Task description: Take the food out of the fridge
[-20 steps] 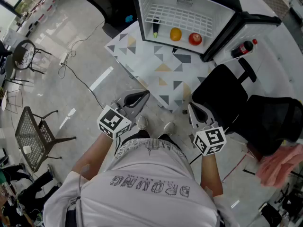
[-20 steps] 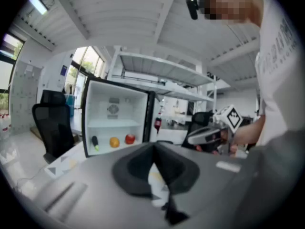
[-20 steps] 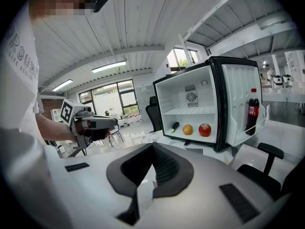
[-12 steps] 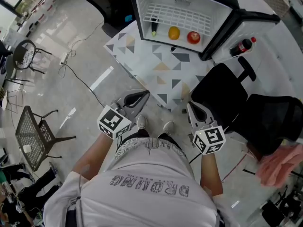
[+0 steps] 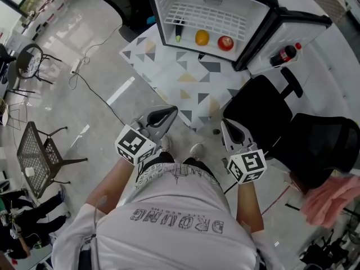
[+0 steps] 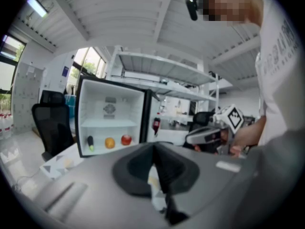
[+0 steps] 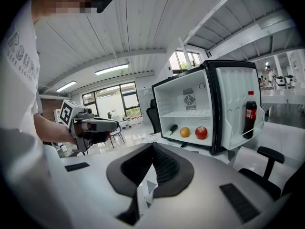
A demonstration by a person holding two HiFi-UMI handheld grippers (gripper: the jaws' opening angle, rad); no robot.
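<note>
We look steeply down over a person [image 5: 174,207] standing in front of a small fridge [image 5: 169,13]. Its door [image 5: 306,30] is swung wide open to its right, so the white inside is easy to reach. On the fridge floor, under the wire shelf [image 5: 208,16], the food lies in a row near the front edge: a dark green vegetable [image 5: 179,31] at the left, an orange [image 5: 202,37] in the middle and a red apple [image 5: 225,43] at the right. Each is apart from the next, which should let one be lifted without knocking another. A cola bottle [image 5: 284,55] stands in the door's rack. The fridge sits on a table [image 5: 185,77] with a triangle pattern, whose bare top in front of the fridge could, we judge, take the food. The left gripper [image 5: 167,113] and the right gripper [image 5: 228,127] are held at waist height, well short of the fridge and aimed toward it, each with its jaws pressed together on nothing; no food is out yet, and the jaws must part before any reach
</note>
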